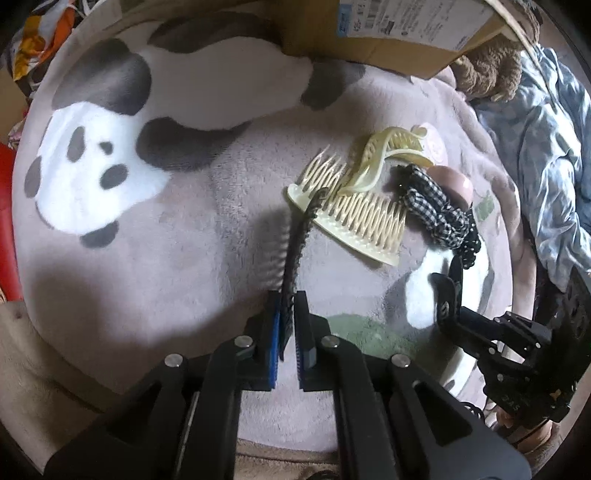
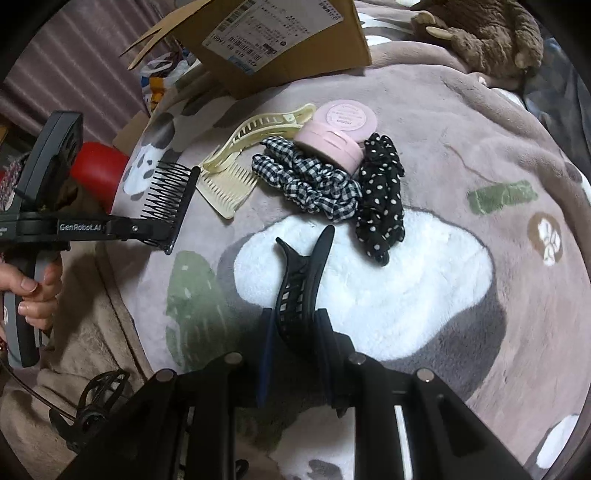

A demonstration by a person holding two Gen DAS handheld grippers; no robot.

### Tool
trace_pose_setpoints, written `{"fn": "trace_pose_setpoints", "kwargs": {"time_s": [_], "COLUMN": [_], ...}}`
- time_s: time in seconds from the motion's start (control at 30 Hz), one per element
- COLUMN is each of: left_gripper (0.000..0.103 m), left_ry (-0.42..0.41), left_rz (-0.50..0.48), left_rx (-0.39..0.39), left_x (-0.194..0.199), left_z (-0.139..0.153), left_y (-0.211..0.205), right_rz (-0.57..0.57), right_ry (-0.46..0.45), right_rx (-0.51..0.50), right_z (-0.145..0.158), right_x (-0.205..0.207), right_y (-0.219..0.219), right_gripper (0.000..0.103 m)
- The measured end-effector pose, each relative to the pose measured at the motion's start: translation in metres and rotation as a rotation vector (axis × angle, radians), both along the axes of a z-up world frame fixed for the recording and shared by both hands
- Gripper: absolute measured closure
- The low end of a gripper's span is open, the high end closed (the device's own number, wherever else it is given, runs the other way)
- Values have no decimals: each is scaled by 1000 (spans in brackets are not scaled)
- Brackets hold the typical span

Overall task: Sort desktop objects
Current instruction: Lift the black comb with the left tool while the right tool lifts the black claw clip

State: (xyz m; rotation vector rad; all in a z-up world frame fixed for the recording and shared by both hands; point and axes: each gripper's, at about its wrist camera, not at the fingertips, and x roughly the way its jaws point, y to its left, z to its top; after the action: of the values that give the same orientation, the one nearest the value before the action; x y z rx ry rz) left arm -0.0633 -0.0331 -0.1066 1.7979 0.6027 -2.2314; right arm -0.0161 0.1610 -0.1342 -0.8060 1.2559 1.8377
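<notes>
Holding two black hair pieces at once, so the risks first: my left gripper is clenched on the spine of a black comb, held edge-on out over the blanket near the cream pile, and the grip sits on one end only, so I judge the comb could pivot or slip out if I swing fast. My right gripper is grasping a black hair clip low on its body, tip pointing up and away over the white patch of the panda blanket; the clip is curved and slick-looking, so it may twist between the pads, and squeezing harder could spring it open. The blanket is soft plush, so anything set down may tilt or sink, and comb teeth could snag the pile. The cream pieces are stacked on each other, so dropping the black comb there would mix colours or tangle teeth. Counts: one black comb, one black hair clip, one cream comb, one cream hair clip lying over it, one gingham scrunchie, one polka-dot scrunchie, one pink round case resting on the scrunchies with its lid open behind it. Background: one cardboard box, one brown plush toy, one more black clip off the blanket at lower left.
</notes>
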Motion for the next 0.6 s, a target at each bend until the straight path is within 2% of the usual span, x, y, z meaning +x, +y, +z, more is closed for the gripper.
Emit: {"fn": "trace_pose_setpoints", "kwargs": {"time_s": [0.3, 0.47, 0.6], "left_gripper": [97, 97, 97], "left_ry": [-13, 31, 45], "left_rz": [-24, -46, -62], "left_rx": [-57, -93, -80], "left_x": [-11, -5, 1], "left_z": [0, 19, 34], "left_y": [6, 13, 5], "right_rz": [-4, -35, -56], "right_ry": [-5, 21, 52], "right_rx": [-14, -17, -17], "right_z": [-2, 0, 5], "right_x": [-4, -1, 3], "right_y": [3, 2, 0], "right_gripper": [81, 82, 82]}}
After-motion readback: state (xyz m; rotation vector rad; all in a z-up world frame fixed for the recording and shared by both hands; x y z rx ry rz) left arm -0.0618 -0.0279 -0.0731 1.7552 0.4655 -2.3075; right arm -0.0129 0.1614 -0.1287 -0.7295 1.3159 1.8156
